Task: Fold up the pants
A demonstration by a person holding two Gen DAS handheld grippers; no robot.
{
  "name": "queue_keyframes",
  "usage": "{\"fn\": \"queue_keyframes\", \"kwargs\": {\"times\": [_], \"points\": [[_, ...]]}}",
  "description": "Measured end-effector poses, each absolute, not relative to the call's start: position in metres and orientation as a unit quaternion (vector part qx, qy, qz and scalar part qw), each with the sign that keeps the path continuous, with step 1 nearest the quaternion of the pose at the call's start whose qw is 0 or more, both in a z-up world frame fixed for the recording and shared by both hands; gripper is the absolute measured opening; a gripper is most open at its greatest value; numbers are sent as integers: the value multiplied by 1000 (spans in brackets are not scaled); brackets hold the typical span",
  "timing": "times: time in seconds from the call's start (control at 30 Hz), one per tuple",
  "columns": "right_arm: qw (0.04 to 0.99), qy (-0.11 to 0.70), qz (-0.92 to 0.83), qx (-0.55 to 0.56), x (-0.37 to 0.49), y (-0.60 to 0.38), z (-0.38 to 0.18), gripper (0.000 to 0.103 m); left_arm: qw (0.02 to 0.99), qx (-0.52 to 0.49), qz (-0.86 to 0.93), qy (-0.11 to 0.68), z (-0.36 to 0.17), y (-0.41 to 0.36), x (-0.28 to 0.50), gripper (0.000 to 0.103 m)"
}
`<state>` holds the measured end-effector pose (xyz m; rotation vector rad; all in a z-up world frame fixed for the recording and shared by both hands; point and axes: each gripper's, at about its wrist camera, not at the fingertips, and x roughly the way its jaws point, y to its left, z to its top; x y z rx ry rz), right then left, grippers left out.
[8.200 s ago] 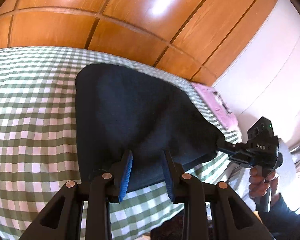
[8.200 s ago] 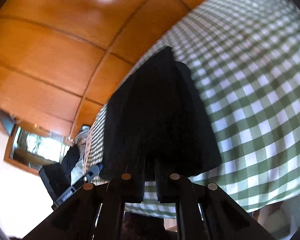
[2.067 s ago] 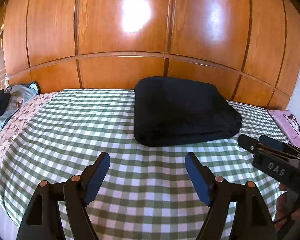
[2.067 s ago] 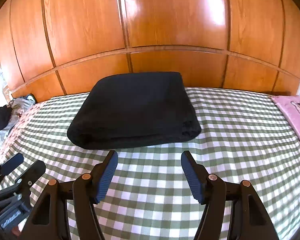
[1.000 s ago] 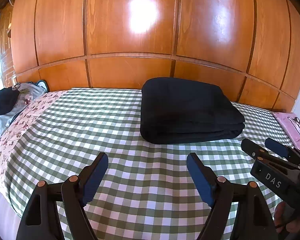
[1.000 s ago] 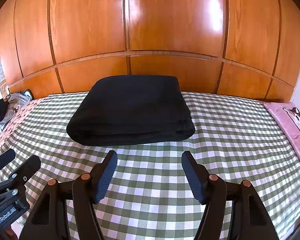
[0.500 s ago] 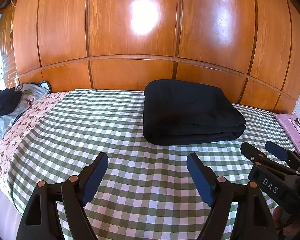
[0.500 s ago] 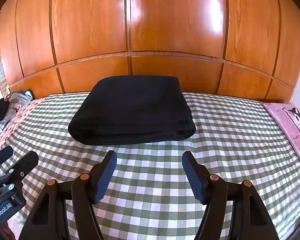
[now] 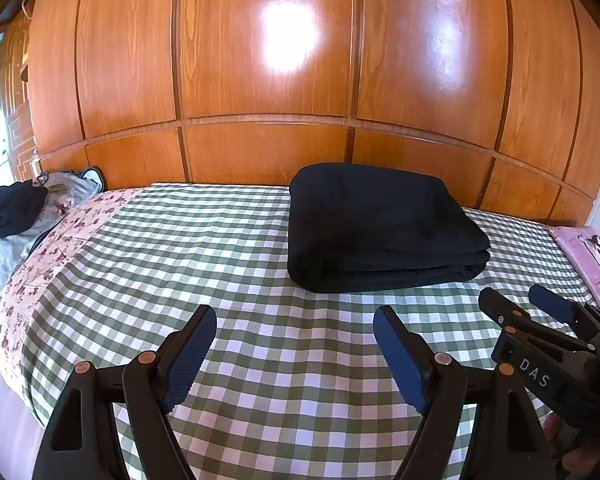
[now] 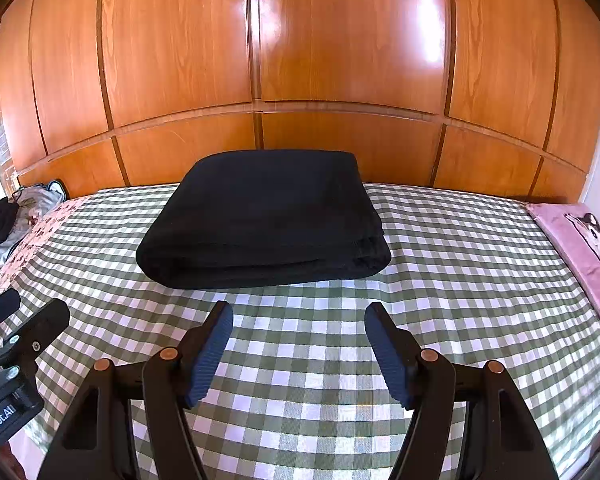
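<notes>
The black pants [image 9: 380, 228] lie folded in a thick rectangular stack on the green checked bedspread [image 9: 180, 248], near the wooden headboard. They also show in the right wrist view [image 10: 264, 220]. My left gripper [image 9: 296, 320] is open and empty, held back over the bedspread, well short of the stack. My right gripper [image 10: 298, 316] is open and empty, also short of the stack's near edge. Each gripper shows in the other's view: the right one [image 9: 532, 308] at the right edge, the left one [image 10: 20, 312] at the left edge.
A wooden panelled headboard [image 9: 268, 80] rises behind the bed. A pink pillow [image 10: 580, 248] lies at the right side. A floral sheet [image 9: 40, 256], grey bedding and a dark garment [image 9: 8, 208] lie at the left edge.
Both grippers let go of the pants, opened and drew back from the stack. In the last second they hardly moved and the stack stayed still.
</notes>
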<state>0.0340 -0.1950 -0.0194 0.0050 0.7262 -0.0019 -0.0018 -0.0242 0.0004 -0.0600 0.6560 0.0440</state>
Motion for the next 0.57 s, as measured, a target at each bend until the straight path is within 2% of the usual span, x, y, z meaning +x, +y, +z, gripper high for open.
{"fn": "queue_keyframes", "kwargs": {"times": [0.57], "points": [[931,366,2,-3,39,-201,-28,70,944,-21,3,329,-10,-28,5,82]]}}
